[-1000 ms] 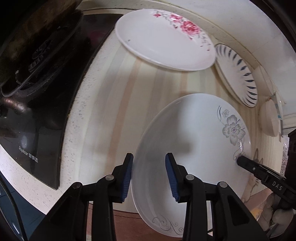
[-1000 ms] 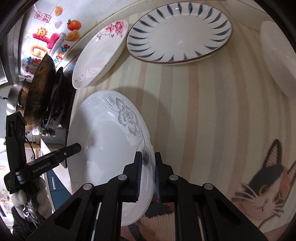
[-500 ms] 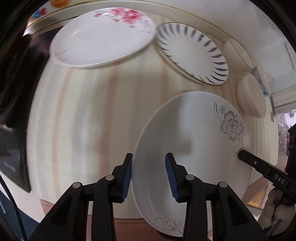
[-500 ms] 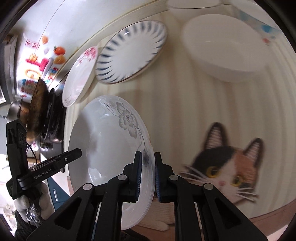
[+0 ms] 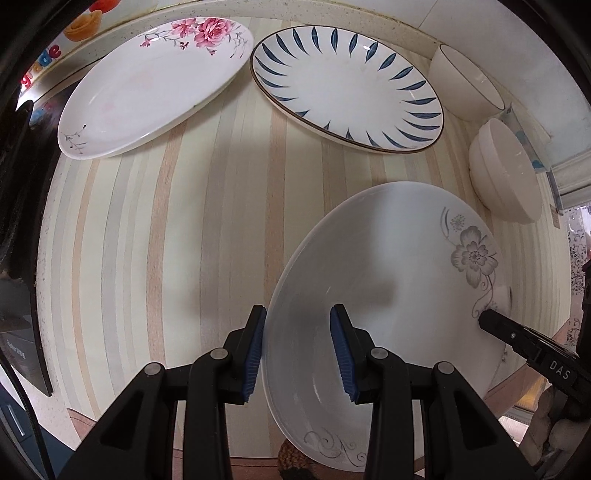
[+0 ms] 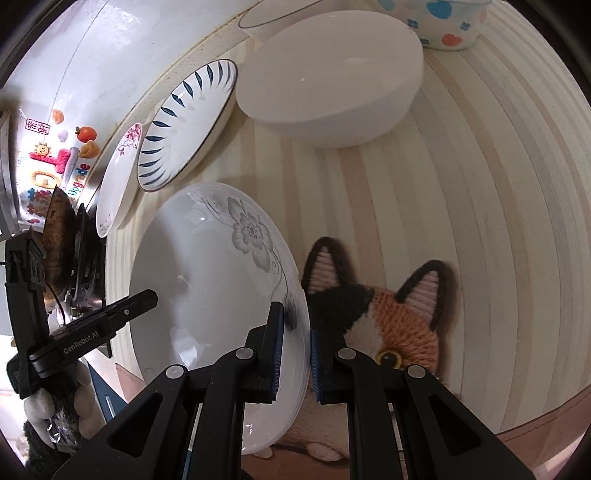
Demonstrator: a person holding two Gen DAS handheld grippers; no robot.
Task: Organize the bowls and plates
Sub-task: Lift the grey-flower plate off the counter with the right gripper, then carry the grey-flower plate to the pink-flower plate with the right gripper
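A white plate with a grey flower [image 5: 384, 280] is held tilted above the striped counter. My right gripper [image 6: 297, 350] is shut on its rim; the plate fills the left of the right wrist view [image 6: 207, 280]. My left gripper [image 5: 297, 350] is open, its blue pads astride the plate's near rim without clamping it. A pink-rose plate [image 5: 147, 85] and a blue-leaf plate [image 5: 343, 85] lie at the back. Two white bowls [image 5: 506, 170] stand at the right; the large one shows in the right wrist view [image 6: 332, 74].
A black stove [image 5: 18, 221] with a pan [image 6: 59, 229] borders the counter on the left. A knitted cat mat [image 6: 384, 317] lies under the held plate. A bowl with blue and orange hearts [image 6: 443, 26] stands at the far back.
Both grippers have swung right with the grey-flower plate, away from the stove and towards the bowls and the cat mat. The grips are unchanged.
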